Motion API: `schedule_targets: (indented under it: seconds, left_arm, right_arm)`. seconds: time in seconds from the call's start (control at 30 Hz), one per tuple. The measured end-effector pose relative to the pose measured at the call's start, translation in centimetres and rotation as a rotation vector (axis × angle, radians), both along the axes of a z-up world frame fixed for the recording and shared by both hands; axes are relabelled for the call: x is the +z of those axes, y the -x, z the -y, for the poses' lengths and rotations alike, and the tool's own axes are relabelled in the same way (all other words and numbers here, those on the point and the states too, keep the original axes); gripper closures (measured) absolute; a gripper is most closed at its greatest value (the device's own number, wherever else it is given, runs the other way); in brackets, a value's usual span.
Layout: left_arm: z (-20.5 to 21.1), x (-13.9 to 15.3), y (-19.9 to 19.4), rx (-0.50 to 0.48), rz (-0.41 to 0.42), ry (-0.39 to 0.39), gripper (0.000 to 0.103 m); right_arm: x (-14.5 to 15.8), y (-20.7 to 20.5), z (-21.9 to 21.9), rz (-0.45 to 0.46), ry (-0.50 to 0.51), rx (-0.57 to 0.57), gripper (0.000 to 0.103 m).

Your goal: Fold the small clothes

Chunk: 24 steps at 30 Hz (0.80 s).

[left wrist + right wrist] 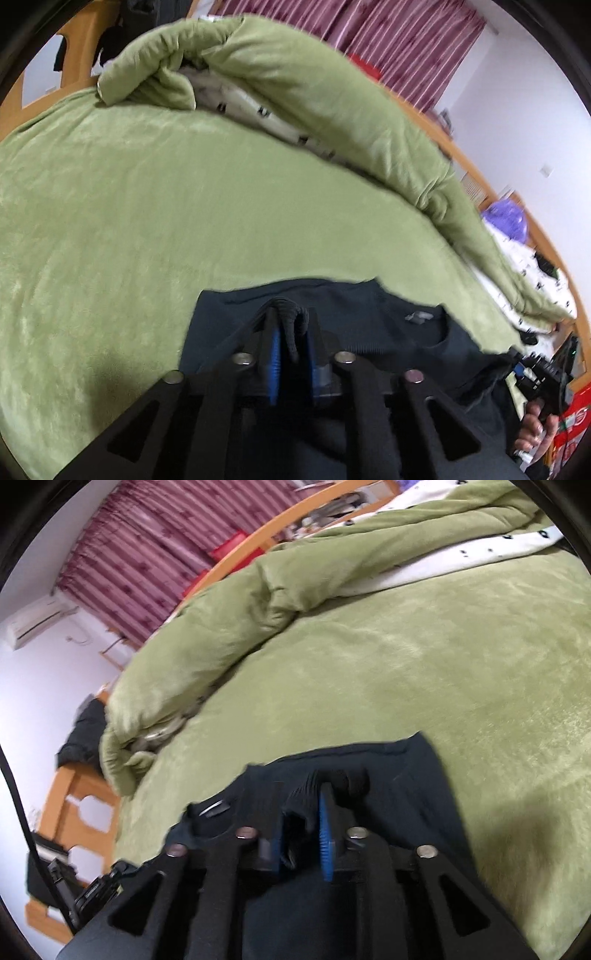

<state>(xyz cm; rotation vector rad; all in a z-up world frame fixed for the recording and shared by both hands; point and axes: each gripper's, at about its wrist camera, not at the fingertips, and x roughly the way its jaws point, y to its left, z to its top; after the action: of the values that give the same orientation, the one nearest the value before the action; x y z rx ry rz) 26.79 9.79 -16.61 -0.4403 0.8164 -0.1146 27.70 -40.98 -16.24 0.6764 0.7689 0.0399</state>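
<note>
A dark navy sweater (369,317) lies on the green bed cover (147,206), collar and label toward the right in the left wrist view. My left gripper (290,321) is shut on a bunched ribbed edge of the sweater. In the right wrist view the same dark sweater (399,775) lies on the green cover (443,664). My right gripper (303,794) is shut on another ribbed fold of it. The other gripper and the hand holding it show at the far right of the left wrist view (539,376).
A rolled green quilt with white patterned lining (295,92) lies along the far side of the bed, also in the right wrist view (221,635). A wooden bed frame (74,812), maroon curtains (406,37) and a dark garment (85,734) lie beyond.
</note>
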Motion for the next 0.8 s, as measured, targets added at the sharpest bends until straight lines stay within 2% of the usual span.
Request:
schedule_targets:
  seconds: [0.03, 0.07, 0.1, 0.17, 0.33, 0.43, 0.5, 0.6, 0.67, 0.8]
  left_arm:
    - [-0.3, -0.2, 0.2, -0.003, 0.005, 0.006, 0.073]
    - [-0.5, -0.2, 0.4, -0.003, 0.019, 0.008, 0.059]
    - [-0.7, 0.0, 0.9, -0.002, 0.039, 0.01, 0.045]
    - [-1.3, 0.3, 2.0, -0.005, 0.082, 0.011, 0.039]
    - [-1.7, 0.5, 3.0, -0.03, 0.075, -0.001, 0.039]
    - [-1.0, 0.6, 2.9, -0.047, 0.078, -0.071, 0.039]
    - [-0.3, 0.5, 2.4, -0.054, 0.072, -0.122, 0.04]
    - [1.0, 0.1, 1.2, -0.071, 0.068, -0.195, 0.041]
    - [1.6, -0.6, 0.3, -0.087, 0.053, -0.218, 0.041]
    - [2.6, -1.6, -0.7, -0.111, 0.039, -0.266, 0.052]
  right_arm:
    - [-0.1, -0.1, 0.3, 0.002, -0.004, -0.001, 0.067]
    - [-0.1, -0.2, 0.4, 0.007, -0.011, 0.002, 0.063]
    - [0.0, -0.1, 0.6, 0.015, -0.01, 0.01, 0.063]
    - [0.4, 0.3, 0.6, 0.026, 0.036, 0.028, 0.063]
    - [1.7, 2.0, 0.2, 0.049, 0.214, 0.074, 0.062]
    - [2.0, 3.0, 0.4, 0.056, 0.301, 0.103, 0.062]
    - [2.0, 3.3, 0.4, 0.055, 0.326, 0.118, 0.058]
    - [1.2, 2.5, 0.0, 0.013, 0.345, 0.147, 0.058]
    - [0.5, 1.7, -0.4, -0.007, 0.345, 0.17, 0.058]
    - [-0.5, -0.1, -1.0, -0.037, 0.355, 0.187, 0.058]
